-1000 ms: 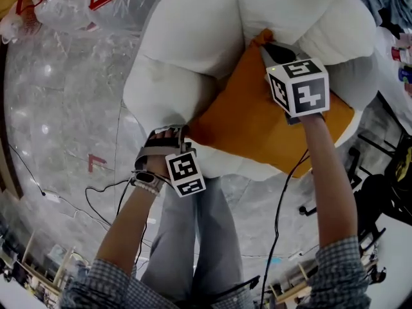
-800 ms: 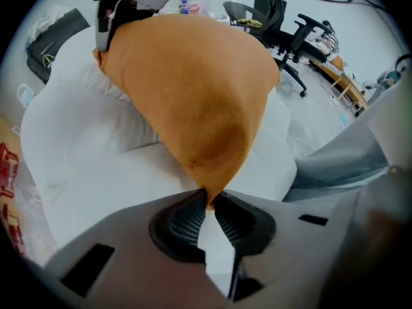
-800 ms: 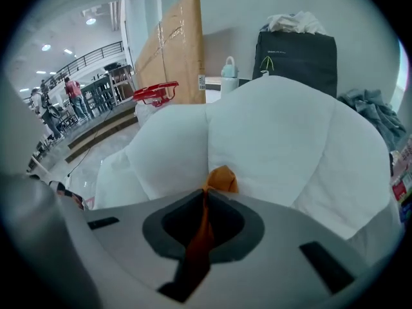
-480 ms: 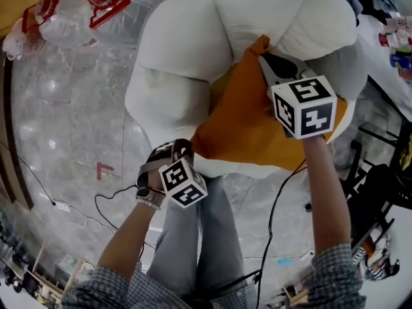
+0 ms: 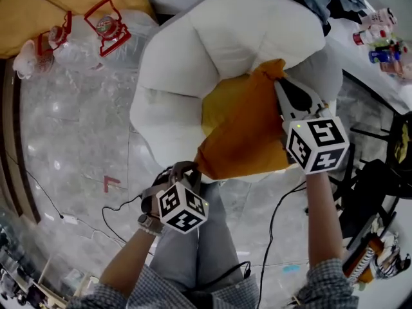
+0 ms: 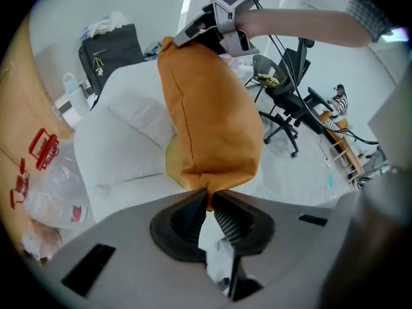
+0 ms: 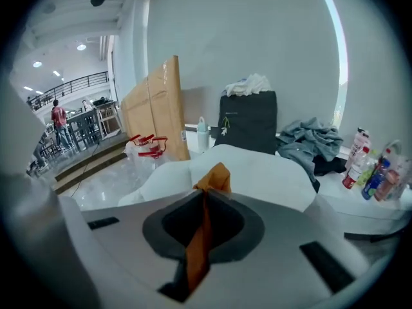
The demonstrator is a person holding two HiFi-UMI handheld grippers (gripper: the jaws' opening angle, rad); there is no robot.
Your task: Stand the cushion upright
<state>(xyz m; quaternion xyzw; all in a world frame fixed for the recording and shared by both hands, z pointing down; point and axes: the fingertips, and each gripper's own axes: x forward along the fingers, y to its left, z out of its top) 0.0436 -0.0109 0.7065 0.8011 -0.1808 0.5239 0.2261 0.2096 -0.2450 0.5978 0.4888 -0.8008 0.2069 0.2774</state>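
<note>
The orange cushion (image 5: 244, 127) hangs tilted above the white padded seat (image 5: 193, 56), held at two opposite corners. My left gripper (image 5: 195, 168) is shut on its near lower corner, and the left gripper view shows the pads pinching the orange fabric (image 6: 207, 201) while the cushion (image 6: 209, 114) rises away from them. My right gripper (image 5: 281, 84) is shut on the far upper corner. In the right gripper view a strip of orange cloth (image 7: 215, 176) runs between the jaws of the right gripper (image 7: 205, 201). The right gripper (image 6: 206, 28) also shows at the cushion's top.
A clear bag with red-handled items (image 5: 96, 28) and brown cardboard (image 5: 38, 5) lie at the far left. Bottles (image 5: 380, 44) stand at the far right. A black office chair (image 6: 290, 102) is beside the seat. Cables (image 5: 109, 201) trail on the glossy floor. A black bag (image 7: 248, 118) and grey clothes (image 7: 309, 140) sit behind.
Both grippers have risen with the cushion. It has come up off the white seat and now hangs steeper between them.
</note>
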